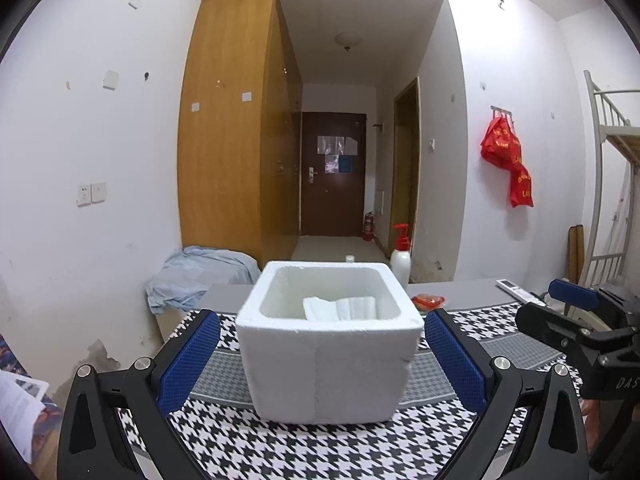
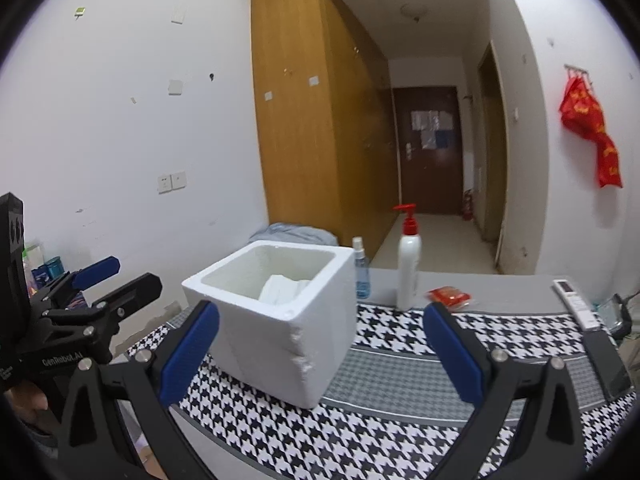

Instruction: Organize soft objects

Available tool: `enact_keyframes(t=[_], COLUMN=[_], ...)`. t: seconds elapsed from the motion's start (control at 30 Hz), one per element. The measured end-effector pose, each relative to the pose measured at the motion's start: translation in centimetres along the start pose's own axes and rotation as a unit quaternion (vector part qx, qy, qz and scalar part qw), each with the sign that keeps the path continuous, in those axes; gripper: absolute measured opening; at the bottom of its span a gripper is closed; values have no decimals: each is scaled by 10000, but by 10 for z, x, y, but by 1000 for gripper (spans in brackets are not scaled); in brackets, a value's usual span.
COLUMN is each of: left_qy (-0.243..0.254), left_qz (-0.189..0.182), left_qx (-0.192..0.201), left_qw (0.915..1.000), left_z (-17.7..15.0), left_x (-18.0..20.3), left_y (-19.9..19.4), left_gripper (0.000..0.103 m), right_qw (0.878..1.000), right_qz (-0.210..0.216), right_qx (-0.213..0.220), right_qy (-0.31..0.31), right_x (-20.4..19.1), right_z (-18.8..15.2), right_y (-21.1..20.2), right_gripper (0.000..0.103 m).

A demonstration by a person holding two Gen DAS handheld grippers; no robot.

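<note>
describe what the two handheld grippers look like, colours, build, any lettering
Both are matte black, angular frames with silver rivets. Left gripper and right gripper each carry two long fingers faced with blue textured pads. White lettering marks the bodies: "GenRobot.AI" on the left one, a partly cut-off "DAS" on the right. No cables show.

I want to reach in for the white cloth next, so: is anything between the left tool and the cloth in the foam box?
Yes. The white cloth lies inside the foam box, whose near wall stands between it and the open left tool. The box top is open and nothing covers it.
</note>
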State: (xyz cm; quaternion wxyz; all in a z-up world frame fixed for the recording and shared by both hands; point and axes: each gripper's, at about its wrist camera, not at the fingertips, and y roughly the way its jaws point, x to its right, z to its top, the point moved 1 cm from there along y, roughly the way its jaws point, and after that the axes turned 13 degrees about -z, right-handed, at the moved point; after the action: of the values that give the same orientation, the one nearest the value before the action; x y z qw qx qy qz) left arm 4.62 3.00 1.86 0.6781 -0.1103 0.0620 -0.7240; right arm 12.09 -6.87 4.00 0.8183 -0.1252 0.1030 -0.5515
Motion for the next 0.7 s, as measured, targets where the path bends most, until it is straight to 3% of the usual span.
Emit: enact_keyframes(t=[0.27, 0.7], left_qy=[137, 317], left_qz=[-39, -154], left_qx=[205, 414], left_qw=[9997, 9985], left_z=[-25, -53], left_x=[21, 39], left_y=[-24, -54], left_gripper=[102, 102], right_qw=[9989, 9986], right_qz=[-400, -353], right_qx=[233, 345], right_qy=[6, 179], right_x=[3, 11], right_z=[-30, -68], right_y=[-33, -66], right_gripper=[103, 103])
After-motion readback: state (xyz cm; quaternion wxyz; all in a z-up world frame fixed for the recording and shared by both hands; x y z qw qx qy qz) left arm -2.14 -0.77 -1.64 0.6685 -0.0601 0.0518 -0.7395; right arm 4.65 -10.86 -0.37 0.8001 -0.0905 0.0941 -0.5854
